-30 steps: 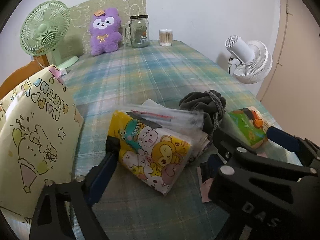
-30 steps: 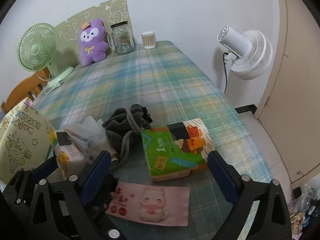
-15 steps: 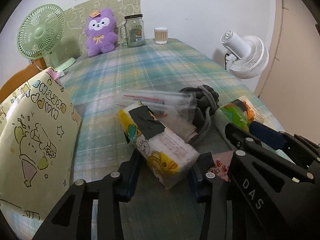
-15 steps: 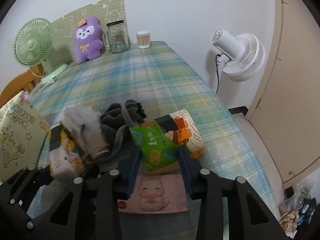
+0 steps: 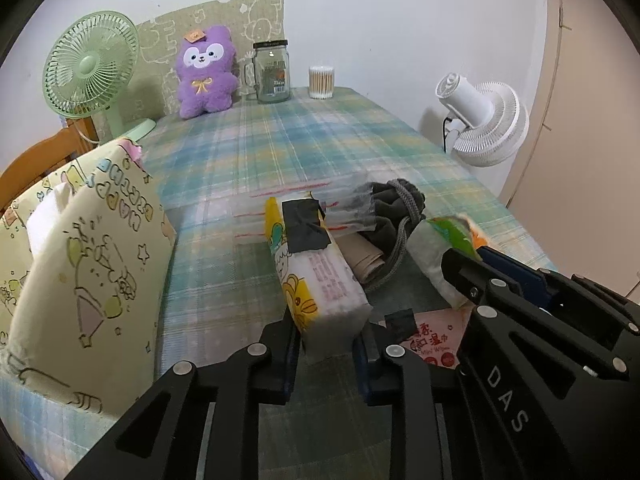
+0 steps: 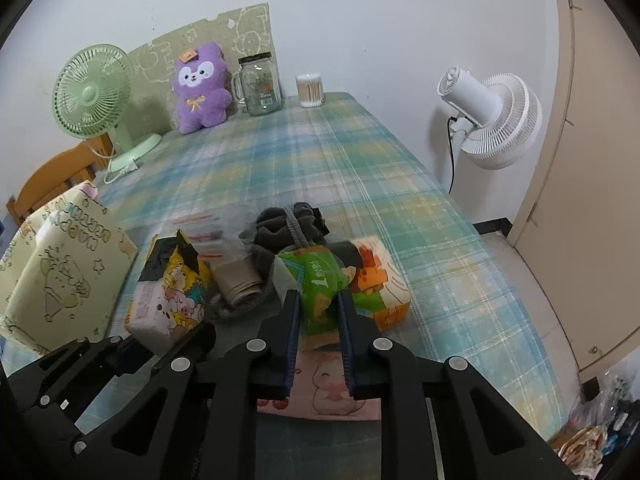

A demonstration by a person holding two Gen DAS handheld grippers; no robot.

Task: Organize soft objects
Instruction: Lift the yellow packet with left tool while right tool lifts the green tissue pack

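Note:
My left gripper [image 5: 326, 340] is shut on a yellow cartoon tissue pack [image 5: 316, 276] and holds it tilted above the plaid table; the pack also shows in the right wrist view [image 6: 168, 292]. My right gripper [image 6: 318, 312] is shut on a green and orange tissue pack [image 6: 340, 280], which also shows in the left wrist view [image 5: 440, 248]. A dark grey drawstring pouch [image 6: 288, 232] and clear zip bags [image 5: 304, 208] lie just behind both packs. A pink wet-wipes pack [image 6: 332, 384] lies flat under my right gripper.
A yellow cartoon storage bag [image 5: 80, 272] stands open at the left. A purple plush [image 5: 206, 72], glass jar [image 5: 272, 72] and cotton-swab tub [image 5: 321, 82] line the far edge. A green fan [image 5: 90, 76] stands back left. A white fan [image 6: 492, 120] stands off the right edge.
Both grippers went from open to shut, each closing on its tissue pack. The left pack has turned on edge and lifted; the right pack is squeezed and raised.

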